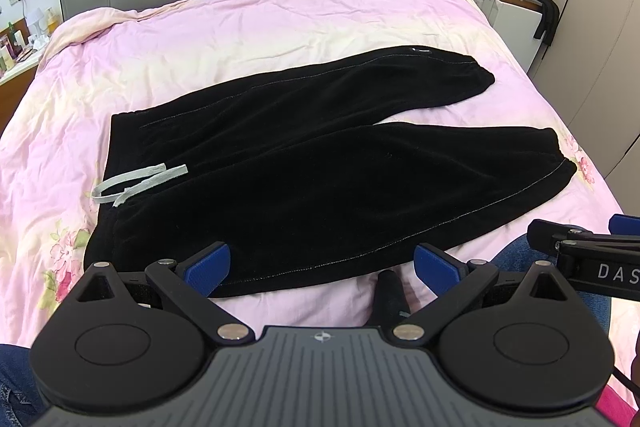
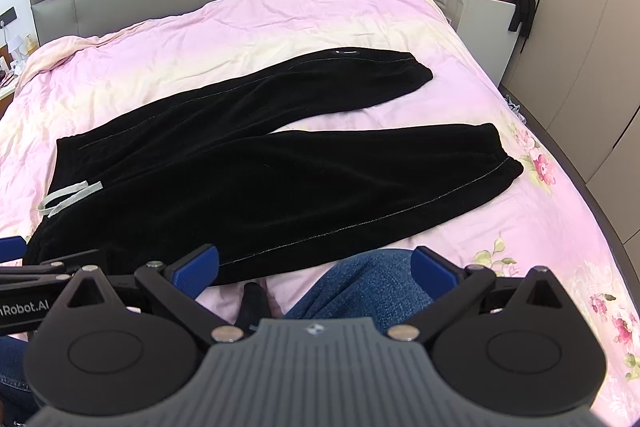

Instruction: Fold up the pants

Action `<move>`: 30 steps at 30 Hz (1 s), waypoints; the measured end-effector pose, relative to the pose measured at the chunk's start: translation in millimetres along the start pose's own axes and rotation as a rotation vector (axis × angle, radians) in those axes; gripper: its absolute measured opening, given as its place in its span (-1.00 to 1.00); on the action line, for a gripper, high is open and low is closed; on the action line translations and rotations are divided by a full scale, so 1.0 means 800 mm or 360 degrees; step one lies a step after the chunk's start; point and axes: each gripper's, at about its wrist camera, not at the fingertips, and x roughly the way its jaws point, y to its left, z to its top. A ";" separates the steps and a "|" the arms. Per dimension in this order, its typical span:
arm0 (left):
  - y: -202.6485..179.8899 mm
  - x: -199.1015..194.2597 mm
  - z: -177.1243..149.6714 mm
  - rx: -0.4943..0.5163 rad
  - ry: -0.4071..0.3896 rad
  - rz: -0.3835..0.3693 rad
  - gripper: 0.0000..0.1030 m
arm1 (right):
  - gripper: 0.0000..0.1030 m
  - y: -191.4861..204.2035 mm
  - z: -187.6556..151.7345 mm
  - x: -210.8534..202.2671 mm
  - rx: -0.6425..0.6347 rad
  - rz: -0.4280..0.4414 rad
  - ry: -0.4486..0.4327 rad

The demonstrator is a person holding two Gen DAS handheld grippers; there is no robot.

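Left gripper [image 1: 322, 267]: nearest your left lens, fingers spread wide and holding nothing, hovering over the near hem of the pants at 6 o'clock.
Right gripper [image 2: 314, 267]: likewise spread wide and empty; a knee in blue jeans [image 2: 360, 283] shows between its fingers.
Pants [image 1: 304, 163]: black, lying flat on the pink floral bedspread [image 1: 280, 19], waistband at 9 o'clock, both cuffs out toward 3 o'clock.
Legs: split in a narrow V, the far leg angling to 2 o'clock and the near one to 3 o'clock, with bedspread showing between them.
Drawstring [image 1: 136, 183]: pale grey, trailing off the waistband onto the bedspread.
Progress: you appear to be at the very start; no fold is made, and the legs have yet to be laid one over the other.
Remaining: by my reading, every fold.
Hard to make out: a dark object [image 1: 390, 291] at the bed's near edge between your left fingers cannot be identified; fabric creases vanish in the black.
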 end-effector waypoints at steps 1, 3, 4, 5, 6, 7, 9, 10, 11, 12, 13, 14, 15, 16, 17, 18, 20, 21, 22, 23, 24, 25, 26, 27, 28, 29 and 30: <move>0.000 0.002 0.000 0.0000 0.0003 -0.0001 1.00 | 0.91 0.000 0.000 0.001 0.0003 -0.0001 0.0001; 0.002 0.008 0.001 -0.0009 0.0010 -0.0013 1.00 | 0.91 -0.003 0.001 0.005 0.0019 0.0003 -0.0001; 0.003 0.011 0.001 -0.0017 0.0015 -0.0021 1.00 | 0.91 -0.004 0.002 0.008 0.0031 0.0006 0.0000; 0.005 0.014 0.001 -0.0025 0.0020 -0.0025 1.00 | 0.91 -0.006 0.003 0.011 0.0042 0.0008 0.0003; 0.006 0.017 0.001 -0.0028 0.0027 -0.0026 1.00 | 0.91 -0.008 0.004 0.014 0.0052 0.0008 0.0008; 0.006 0.020 0.001 -0.0028 0.0032 -0.0023 1.00 | 0.91 -0.009 0.005 0.018 0.0061 0.0007 0.0015; 0.008 0.027 0.002 -0.0026 0.0046 -0.0018 1.00 | 0.91 -0.012 0.008 0.026 0.0078 0.0005 0.0027; 0.009 0.031 0.003 -0.0029 0.0054 -0.0017 1.00 | 0.91 -0.014 0.009 0.030 0.0086 0.0005 0.0033; 0.011 0.035 0.003 -0.0035 0.0062 -0.0015 1.00 | 0.91 -0.015 0.011 0.035 0.0092 0.0007 0.0038; 0.013 0.040 0.004 -0.0041 0.0069 -0.0014 1.00 | 0.91 -0.017 0.012 0.040 0.0097 0.0013 0.0040; 0.015 0.045 0.004 -0.0046 0.0074 -0.0013 1.00 | 0.91 -0.019 0.014 0.045 0.0102 0.0022 0.0035; 0.018 0.050 0.004 -0.0052 0.0079 -0.0013 1.00 | 0.91 -0.022 0.015 0.050 0.0111 0.0032 0.0021; 0.020 0.055 0.004 -0.0058 0.0083 -0.0013 1.00 | 0.91 -0.025 0.015 0.055 0.0117 0.0046 0.0001; 0.024 0.060 0.004 -0.0064 0.0084 -0.0011 1.00 | 0.91 -0.030 0.016 0.061 0.0120 0.0069 -0.0016; 0.027 0.066 0.004 -0.0068 0.0083 -0.0005 1.00 | 0.91 -0.035 0.017 0.068 0.0129 0.0089 -0.0022; 0.032 0.071 0.003 -0.0070 0.0084 0.0003 1.00 | 0.91 -0.041 0.019 0.075 0.0143 0.0105 -0.0016; 0.043 0.083 0.002 -0.0084 0.0087 0.0016 1.00 | 0.91 -0.055 0.023 0.089 0.0181 0.0129 -0.0004; 0.050 0.089 0.001 -0.0096 0.0083 0.0015 1.00 | 0.91 -0.062 0.026 0.096 0.0198 0.0145 -0.0010; 0.058 0.094 0.000 -0.0116 0.0080 0.0013 1.00 | 0.91 -0.070 0.028 0.102 0.0219 0.0160 -0.0020; 0.067 0.100 -0.002 -0.0141 0.0070 0.0008 1.00 | 0.91 -0.079 0.031 0.108 0.0241 0.0169 -0.0031; 0.076 0.105 -0.003 -0.0164 0.0060 0.0000 1.00 | 0.91 -0.088 0.034 0.113 0.0264 0.0176 -0.0045; 0.084 0.110 -0.005 -0.0191 0.0057 -0.0008 1.00 | 0.91 -0.097 0.037 0.117 0.0290 0.0184 -0.0071; 0.094 0.116 -0.008 -0.0220 0.0060 -0.0016 1.00 | 0.91 -0.108 0.040 0.121 0.0325 0.0189 -0.0109; 0.102 0.121 -0.009 -0.0247 0.0069 -0.0029 1.00 | 0.91 -0.119 0.042 0.124 0.0369 0.0194 -0.0154; 0.110 0.127 -0.012 -0.0278 0.0080 -0.0041 1.00 | 0.91 -0.130 0.045 0.129 0.0410 0.0193 -0.0189; 0.118 0.133 -0.015 -0.0313 0.0090 -0.0044 1.00 | 0.91 -0.141 0.048 0.135 0.0443 0.0183 -0.0206; 0.125 0.138 -0.017 -0.0349 0.0096 -0.0047 1.00 | 0.91 -0.151 0.052 0.142 0.0468 0.0171 -0.0221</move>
